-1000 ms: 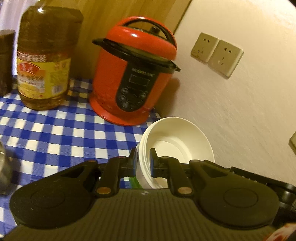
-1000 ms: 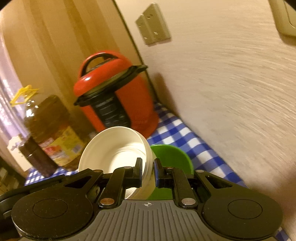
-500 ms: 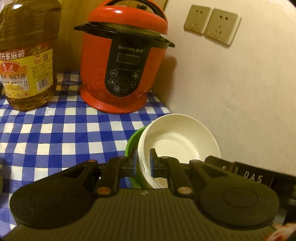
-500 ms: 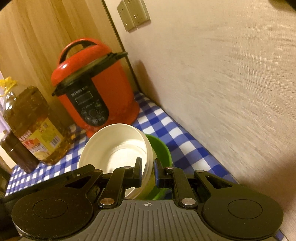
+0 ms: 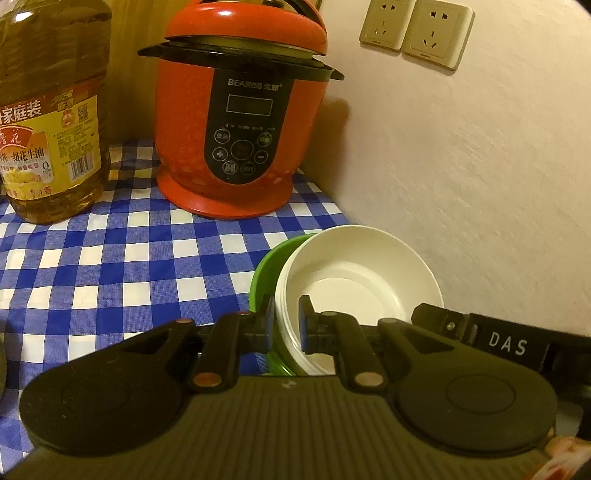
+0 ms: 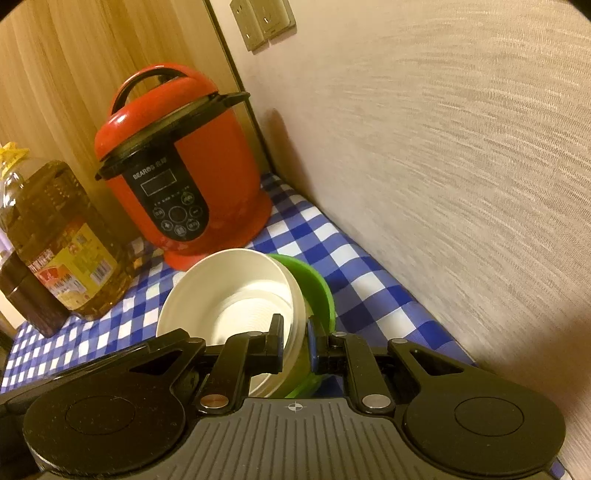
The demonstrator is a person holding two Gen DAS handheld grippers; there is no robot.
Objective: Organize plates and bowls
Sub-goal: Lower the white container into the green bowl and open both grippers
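Observation:
A stack of white bowls (image 5: 354, 273) is held by its rim from both sides. My left gripper (image 5: 287, 317) is shut on the left rim. My right gripper (image 6: 295, 332) is shut on the right rim of the same white stack (image 6: 229, 295). The stack sits slightly tilted inside a green bowl (image 5: 263, 275), whose rim shows around it, and the green bowl (image 6: 319, 291) rests on the blue checked tablecloth (image 5: 110, 266) close to the wall. The right gripper's body (image 5: 506, 345) shows past the bowls in the left wrist view. The bowls' bases are hidden.
A red pressure cooker (image 5: 240, 122) stands in the corner behind the bowls. A large bottle of cooking oil (image 5: 48, 122) is to its left, with a dark jar (image 6: 22, 295) beside it. The wall (image 6: 443, 147) with sockets (image 5: 415, 33) runs close along the right.
Both grippers have come down with the white bowls, which now sit in the green bowl. The left view has rolled to level. Both grips are unchanged.

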